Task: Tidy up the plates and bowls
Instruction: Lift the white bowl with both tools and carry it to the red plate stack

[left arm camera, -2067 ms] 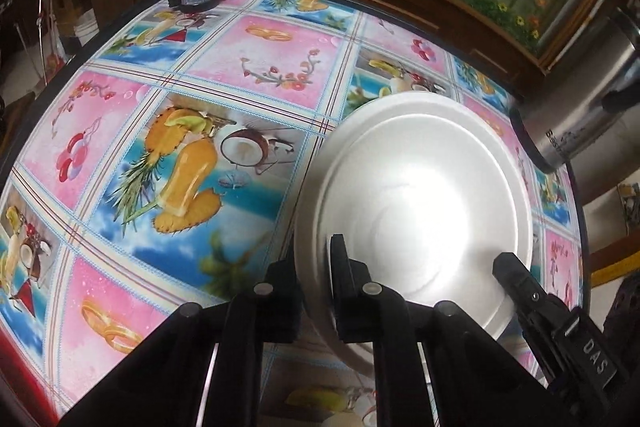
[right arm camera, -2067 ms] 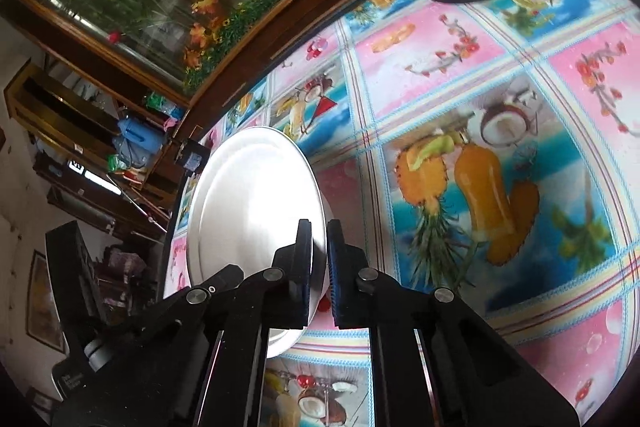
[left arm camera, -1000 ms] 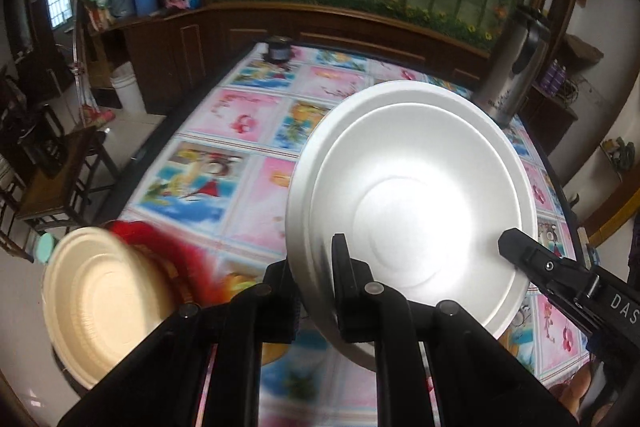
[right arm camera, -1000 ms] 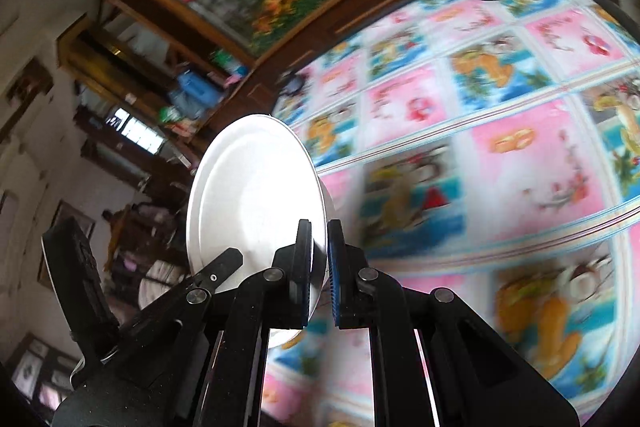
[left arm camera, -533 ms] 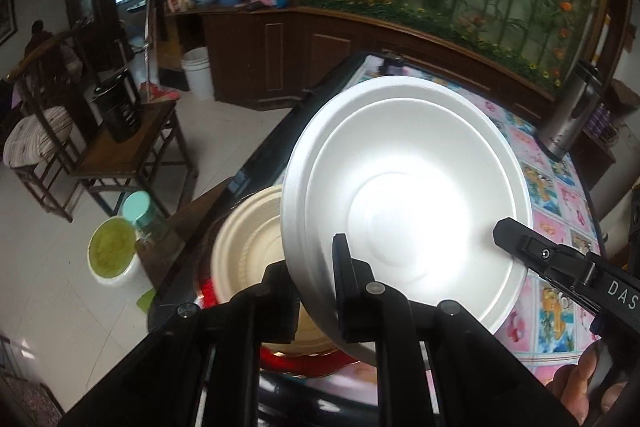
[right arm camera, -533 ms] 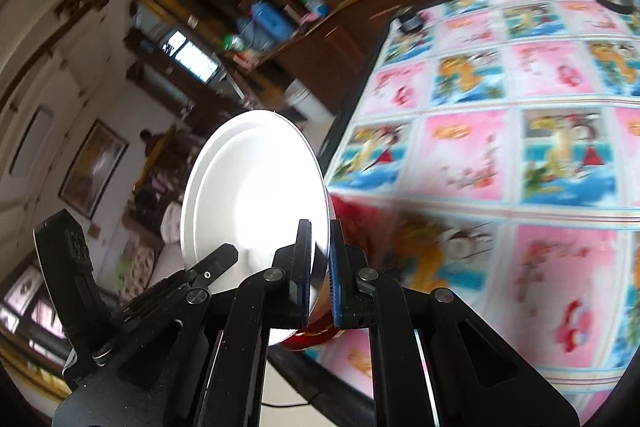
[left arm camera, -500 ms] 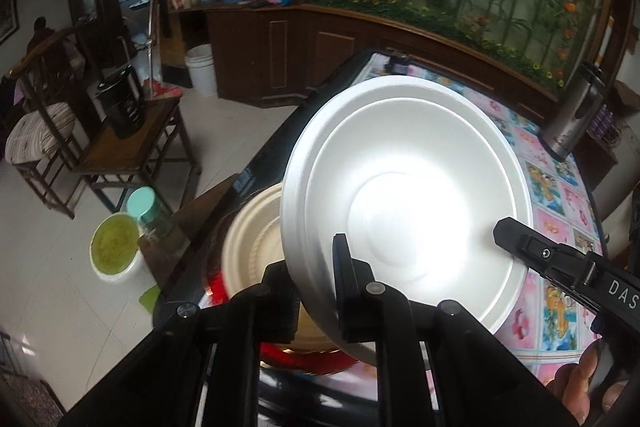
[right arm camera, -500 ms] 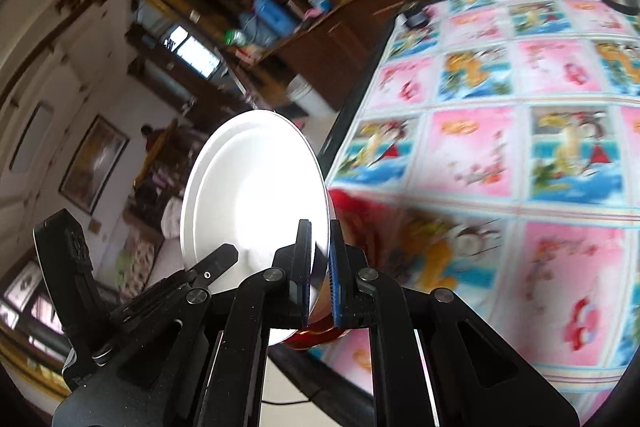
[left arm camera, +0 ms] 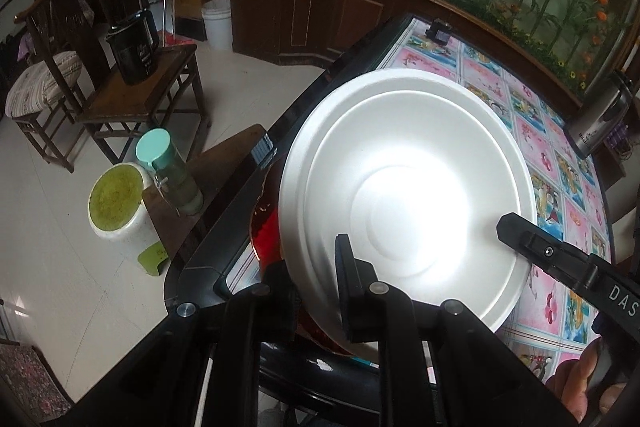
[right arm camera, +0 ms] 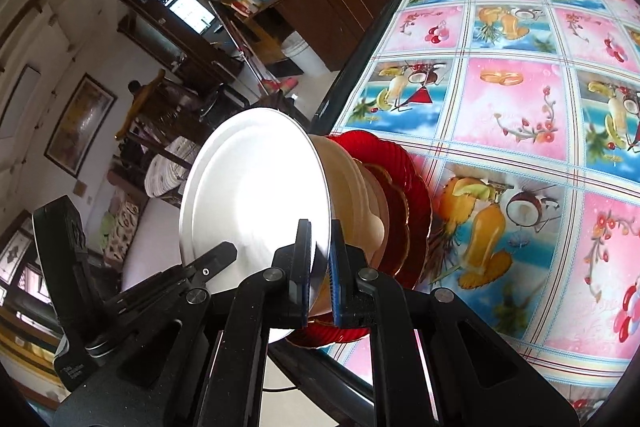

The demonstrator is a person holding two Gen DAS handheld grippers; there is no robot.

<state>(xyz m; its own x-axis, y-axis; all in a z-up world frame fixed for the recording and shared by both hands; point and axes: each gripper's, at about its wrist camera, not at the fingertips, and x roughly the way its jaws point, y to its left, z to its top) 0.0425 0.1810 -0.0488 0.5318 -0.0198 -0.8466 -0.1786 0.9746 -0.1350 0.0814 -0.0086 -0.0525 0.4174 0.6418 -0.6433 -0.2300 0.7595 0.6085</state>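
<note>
Fruit-print bench (right arm camera: pixel 520 99), stack at corner. White plate (left arm camera: pixel 404 187) light, thin, bendy. Left gripper (left arm camera: pixel 316 267) just loosening on rim; right gripper (right arm camera: pixel 319 255) pinching rim tight. Hold by edges.

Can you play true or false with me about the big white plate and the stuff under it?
1. Both grippers pinch the white plate by its rim. True: the left gripper and the right gripper each hold an edge.
2. The white plate is above a stack of tan bowls on a red plate. True.
3. The stack sits in the middle of the table. False: it sits near the table's dark edge.
4. The tablecloth is plain green. False: it has pink and blue fruit pictures.
5. The white plate is full of food. False: it is empty.
</note>
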